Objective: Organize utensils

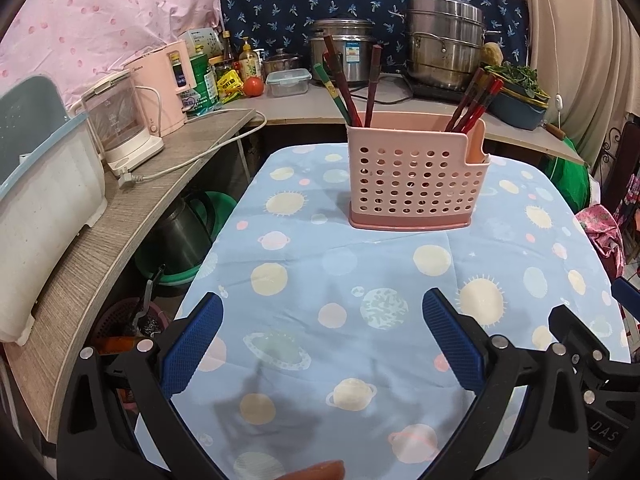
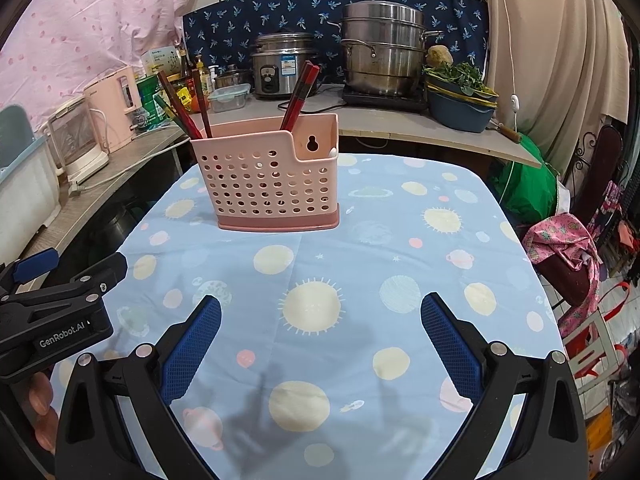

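Observation:
A pink perforated utensil holder [image 1: 412, 176] stands upright at the far middle of the table with the blue planet-print cloth [image 1: 320, 280]; it also shows in the right wrist view [image 2: 272, 184]. Dark red and green chopsticks [image 1: 344, 84] stick up from its left compartment, and red ones [image 1: 476, 102] from its right; in the right wrist view they show at left [image 2: 184, 108] and centre [image 2: 298, 96]. My left gripper [image 1: 322, 344] is open and empty over the near cloth. My right gripper [image 2: 320, 344] is open and empty too, beside the left gripper's body [image 2: 56, 312].
A counter [image 1: 120, 216] runs along the left with a white bin [image 1: 44, 200], glass kettle [image 1: 116, 120] and loose plug. The back shelf holds steel pots [image 1: 444, 48], a rice cooker [image 2: 280, 64], bottles and a bowl of greens [image 2: 460, 96]. Clutter lies right of the table.

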